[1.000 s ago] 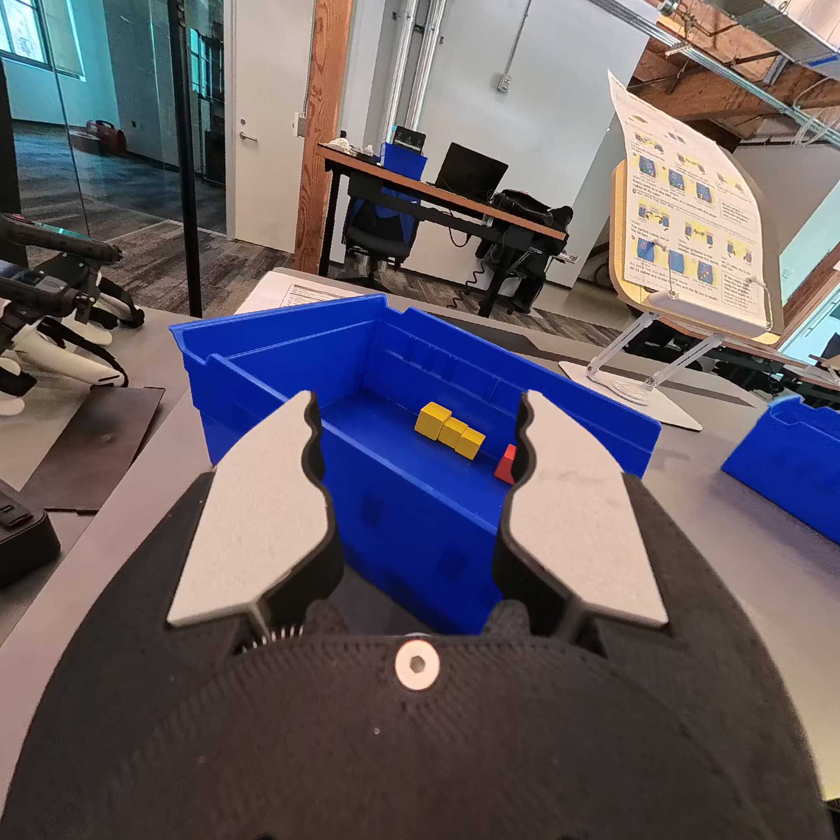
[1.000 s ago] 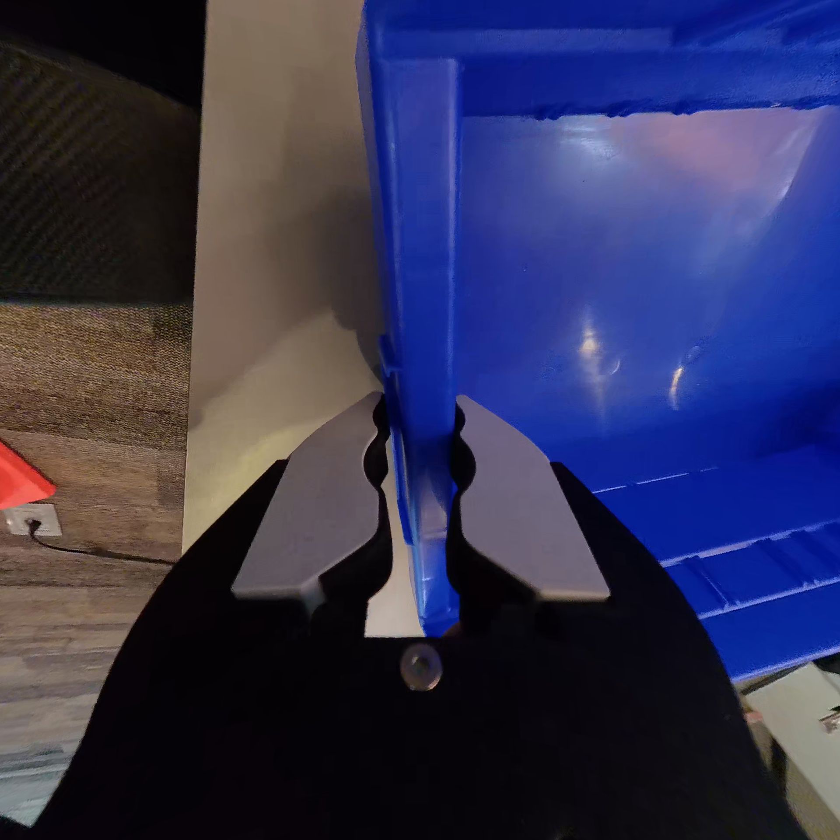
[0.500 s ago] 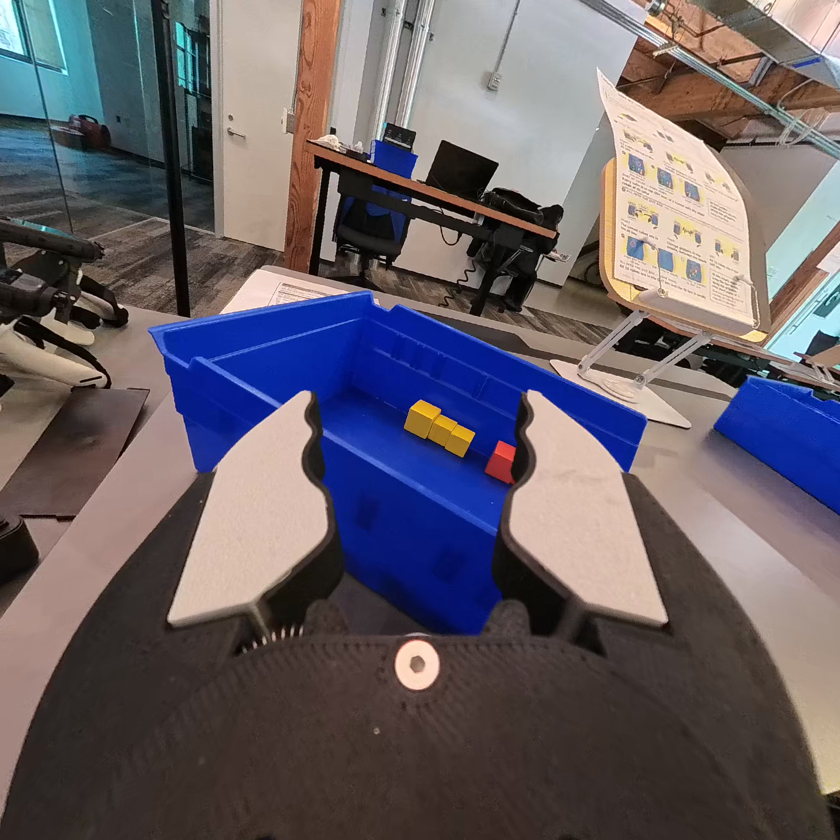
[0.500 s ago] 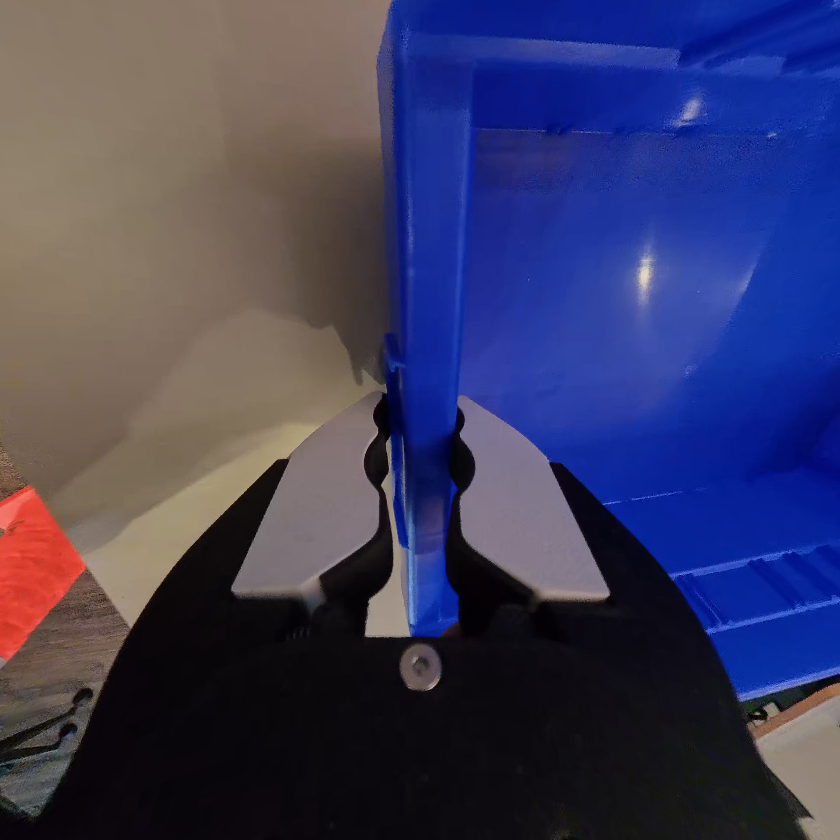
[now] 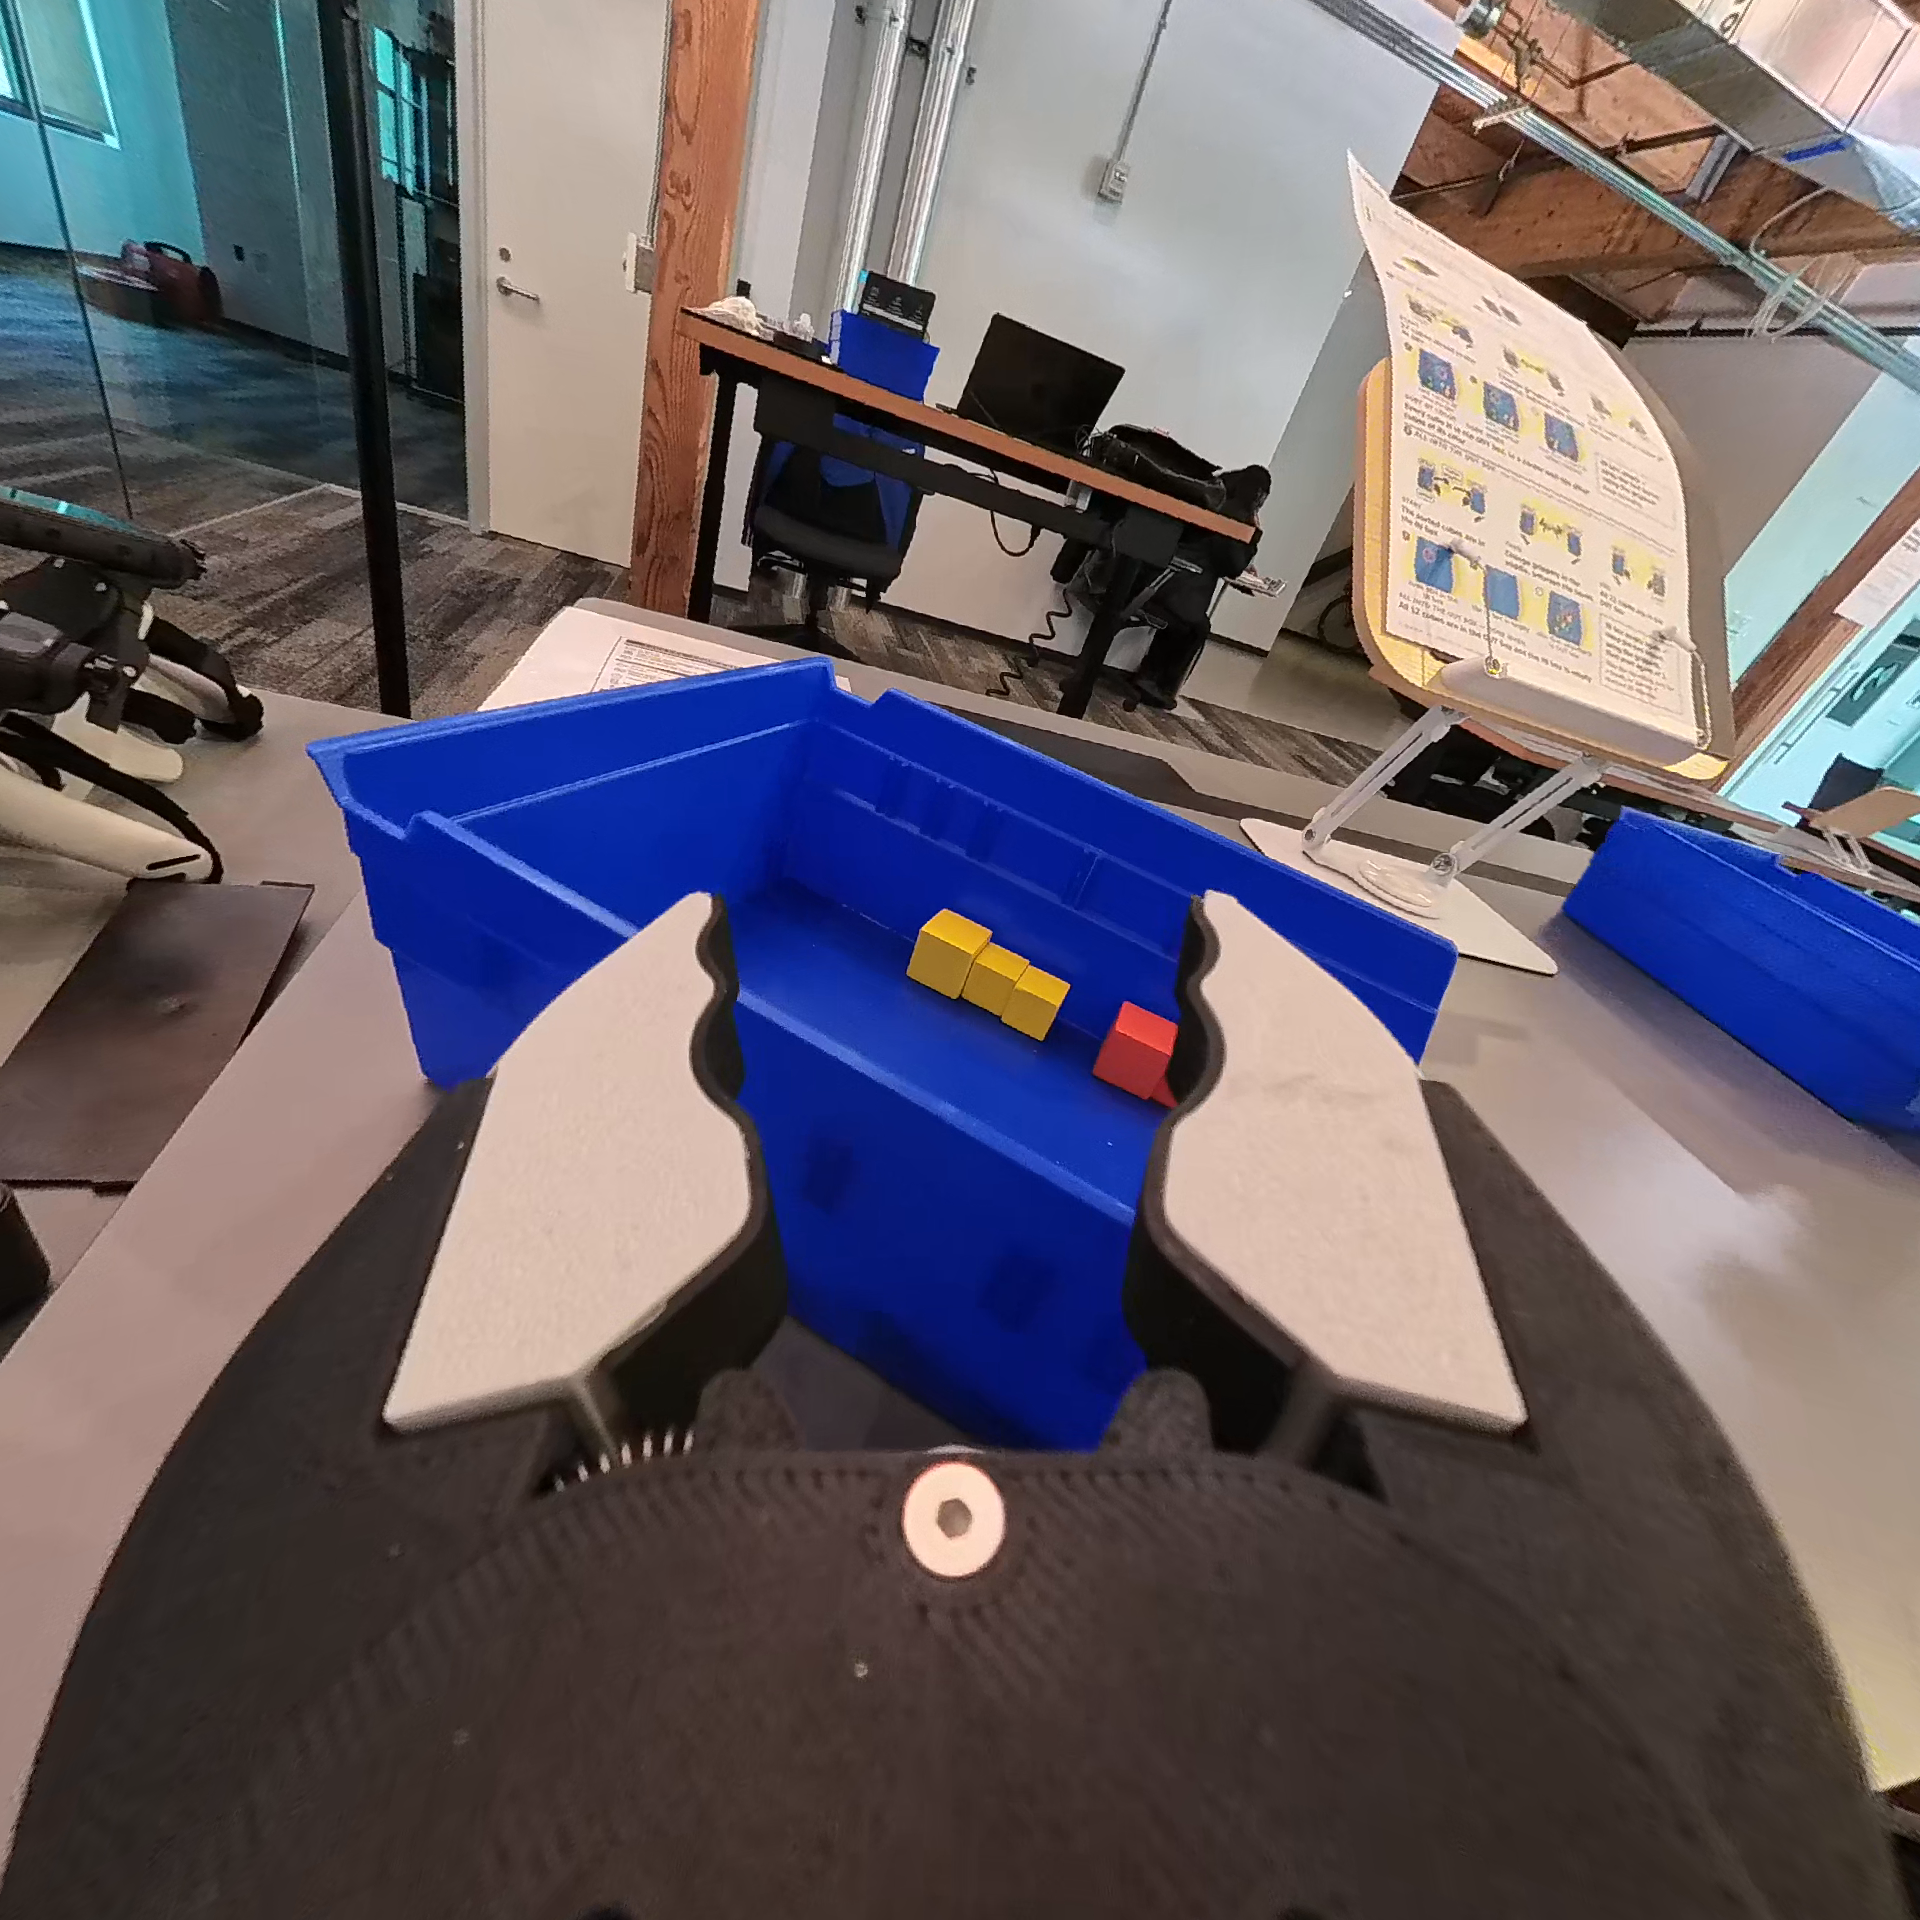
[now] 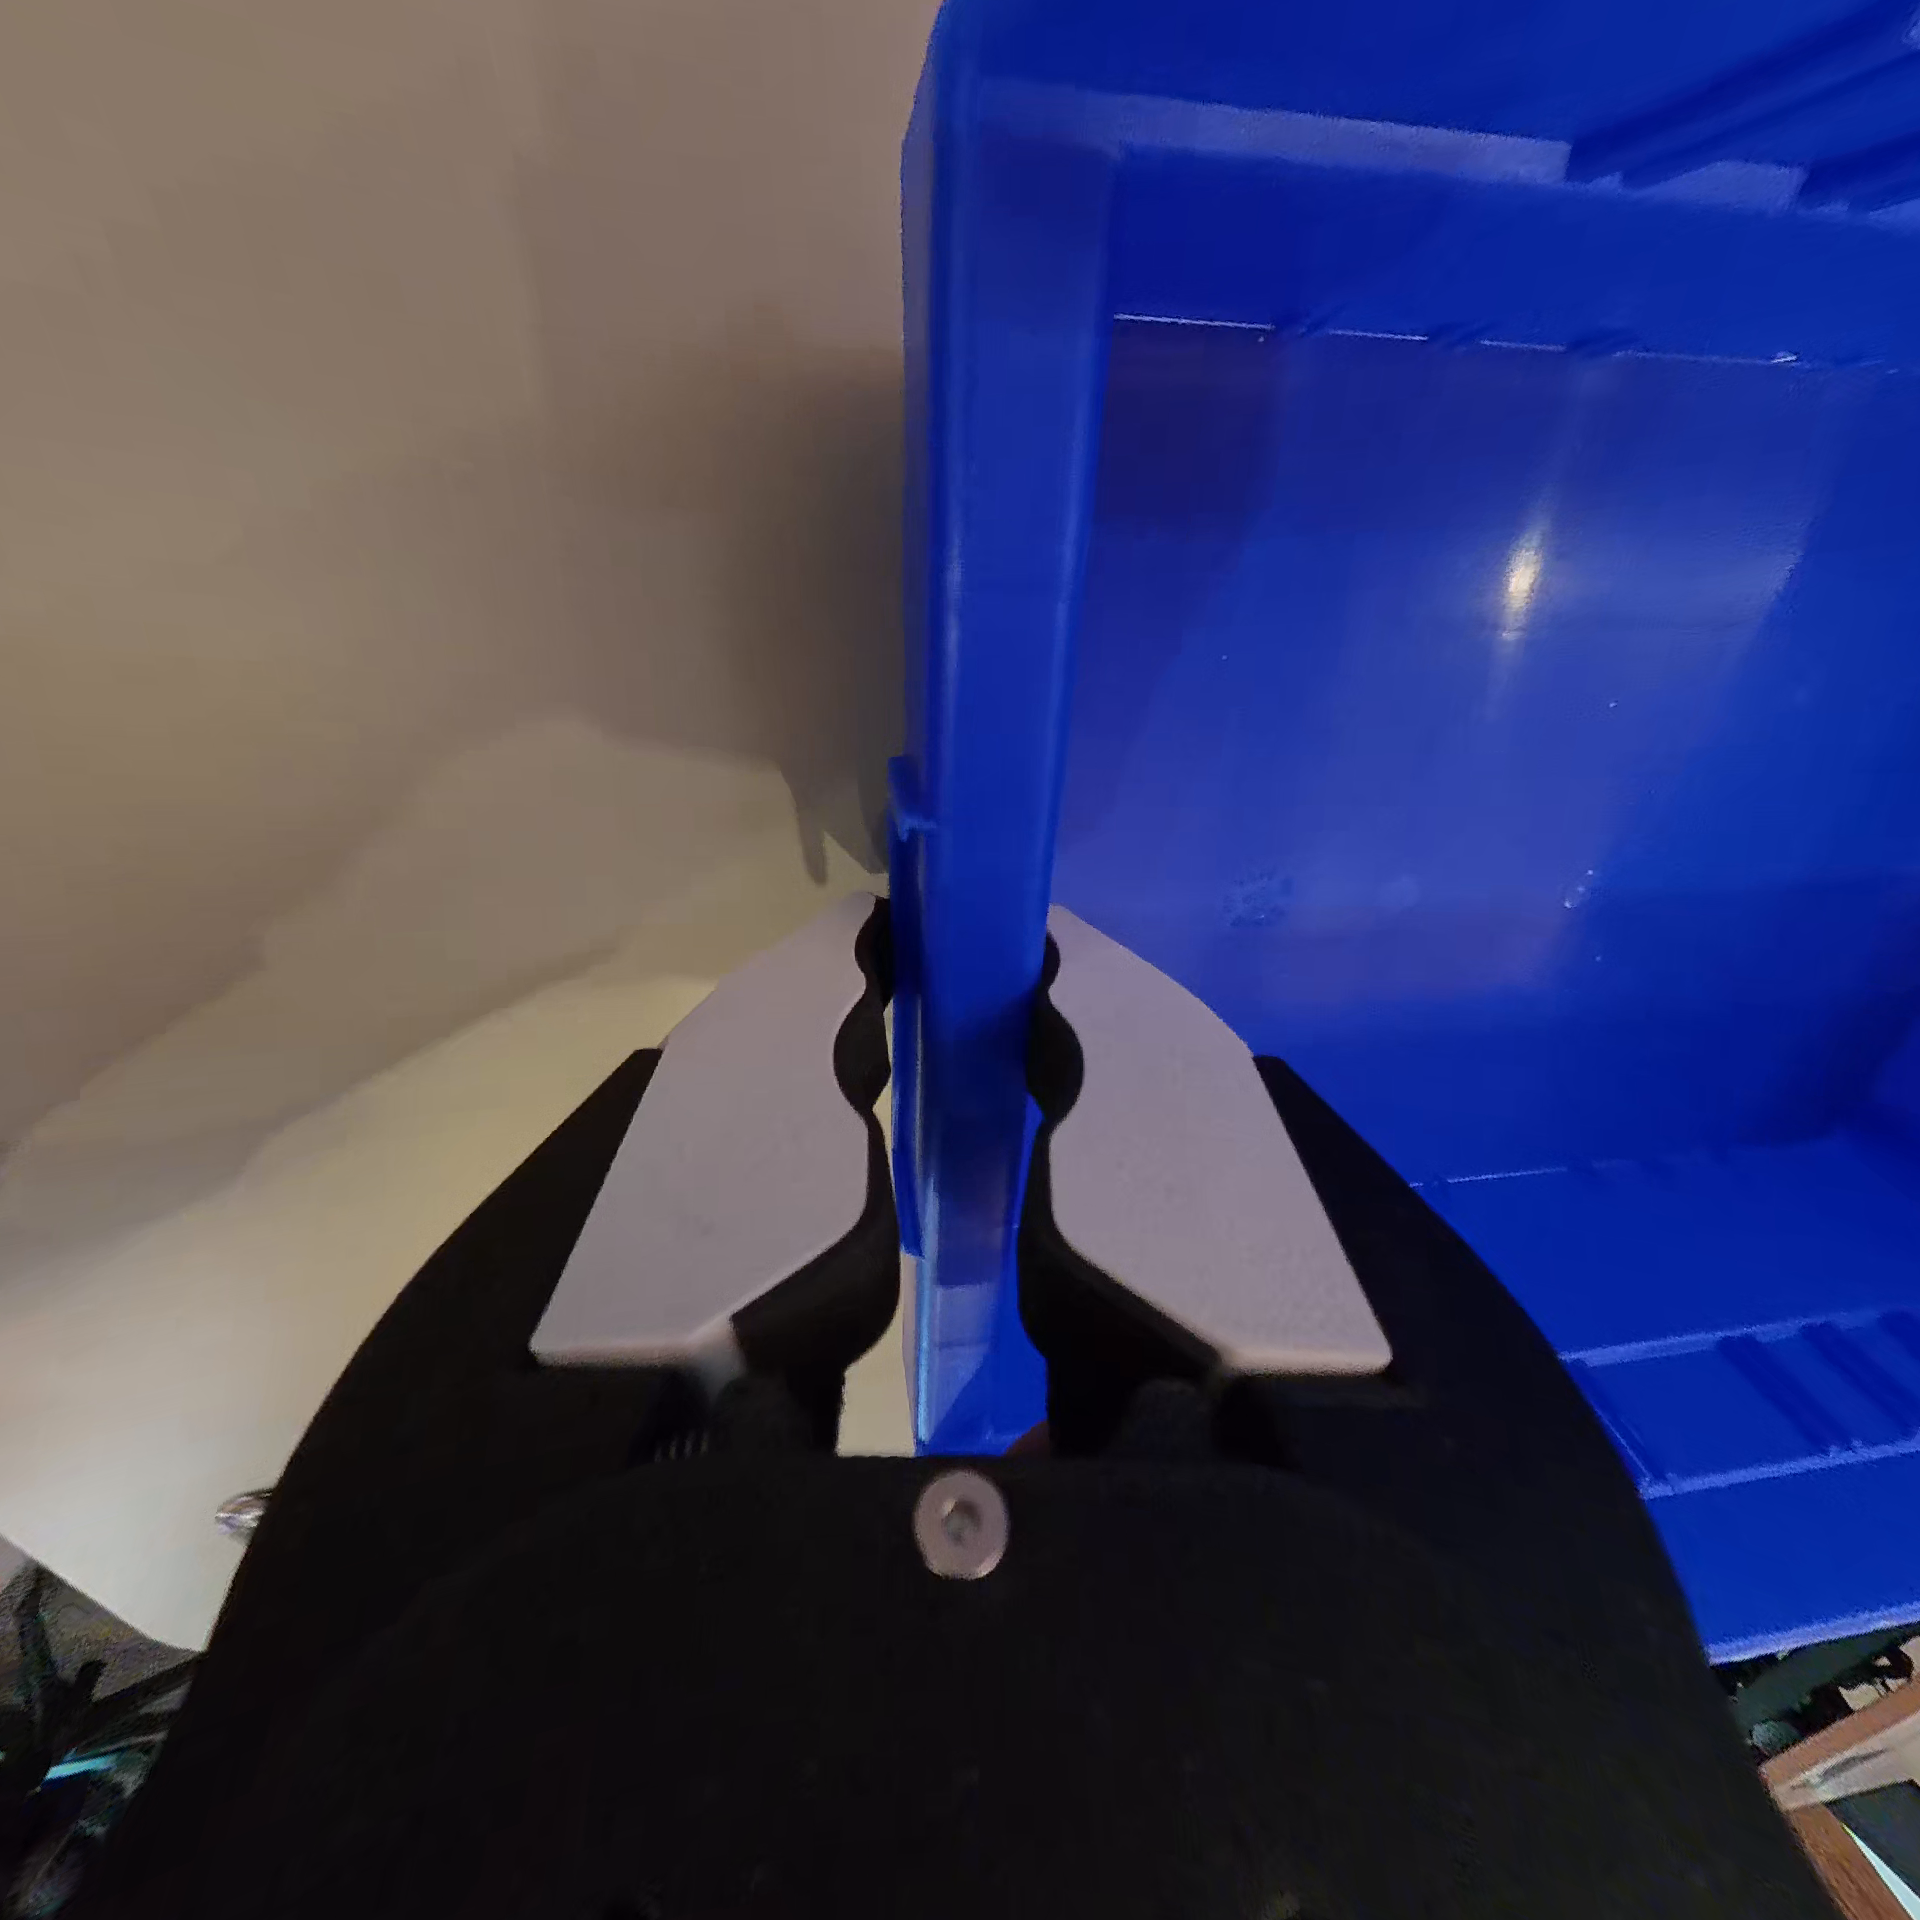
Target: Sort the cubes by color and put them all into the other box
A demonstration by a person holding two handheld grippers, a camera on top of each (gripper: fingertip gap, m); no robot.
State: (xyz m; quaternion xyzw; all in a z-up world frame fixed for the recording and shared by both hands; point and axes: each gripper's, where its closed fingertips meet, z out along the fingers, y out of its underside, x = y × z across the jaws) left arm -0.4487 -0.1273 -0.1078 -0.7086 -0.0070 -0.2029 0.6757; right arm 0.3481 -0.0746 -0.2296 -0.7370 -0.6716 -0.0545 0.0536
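Blue, stiff plastic filled the right wrist view: the right gripper [image 6: 961, 1049] was clamped on the empty box's [image 6: 1455, 727] side wall, a firm, light hold. The left gripper [image 5: 956, 1029] hung open before the other box [image 5: 582, 831], where yellow cubes [image 5: 987, 971] and a red cube [image 5: 1135, 1044] sat near its far wall.

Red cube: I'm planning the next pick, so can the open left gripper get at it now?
Probably yes: the left gripper is open above the blue box, whose top is uncovered; the red cube stands apart from the yellow cubes.

Glossy blue plastic box [image 6: 1455, 727], matt grey tabletop [image 5: 1621, 1247], textured black tongs [image 5: 956, 997]
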